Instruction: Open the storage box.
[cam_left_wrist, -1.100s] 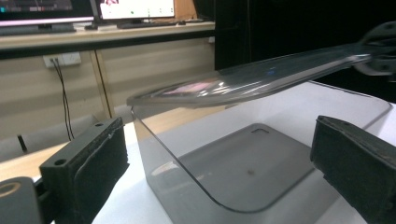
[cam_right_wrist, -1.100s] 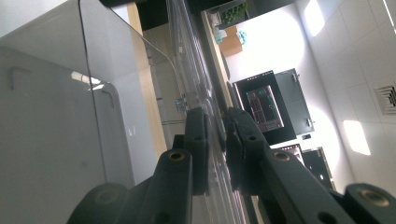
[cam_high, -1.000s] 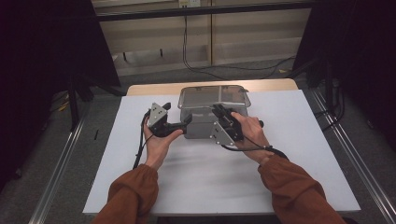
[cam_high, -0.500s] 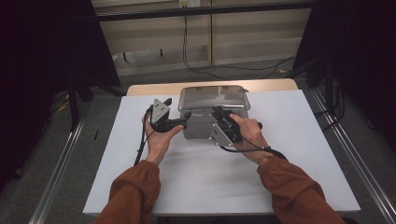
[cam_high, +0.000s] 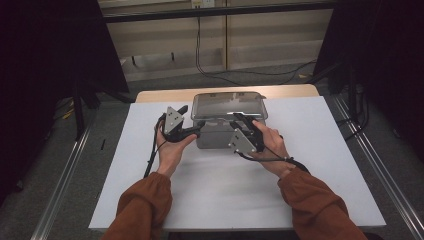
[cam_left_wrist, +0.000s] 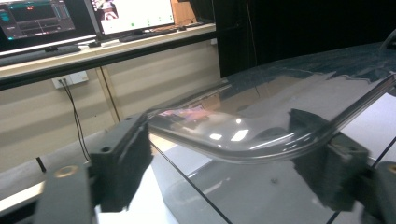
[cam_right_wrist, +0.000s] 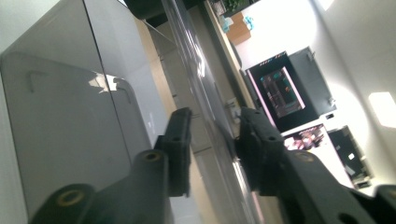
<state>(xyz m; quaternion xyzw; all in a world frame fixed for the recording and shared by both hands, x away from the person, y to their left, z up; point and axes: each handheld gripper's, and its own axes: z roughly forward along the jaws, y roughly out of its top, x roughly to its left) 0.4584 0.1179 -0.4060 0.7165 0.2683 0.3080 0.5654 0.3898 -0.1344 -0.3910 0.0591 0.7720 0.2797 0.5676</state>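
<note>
Nearest to me, two forearms in rust-brown sleeves are reaching in from the table's near edge over the white tabletop (cam_high: 215, 195). Each hand is carrying a black two-jaw gripper, and both are meeting at a grey plastic storage box (cam_high: 215, 136) that is sitting toward the far middle of the table, closed by a clear lid (cam_high: 227, 105).

The left gripper (cam_high: 196, 131) is lying level at the box's near left corner, its grey three-cornered plate facing up. In the left gripper view its jaws are standing either side of the lid's rounded corner rim (cam_left_wrist: 243, 154); they have just been closing in on it, with the rim between them. The left pad looks to be touching the rim's edge, but the right one is blurred, so I cannot tell whether the pads are really pressing.

The right gripper (cam_high: 239, 120) is angling up over the box's near right side. In the right gripper view its jaws are straddling the thin edge of the lid (cam_right_wrist: 212, 116), and a sliver of gap is showing on either side of it; they have just been opening, so the pads are sitting loose around the edge, not clamped.

Beyond the box, a strip of bare wooden table edge (cam_high: 165, 95) is showing, then the grey floor with a black cable (cam_high: 225, 72) trailing along a pale wall panel.
</note>
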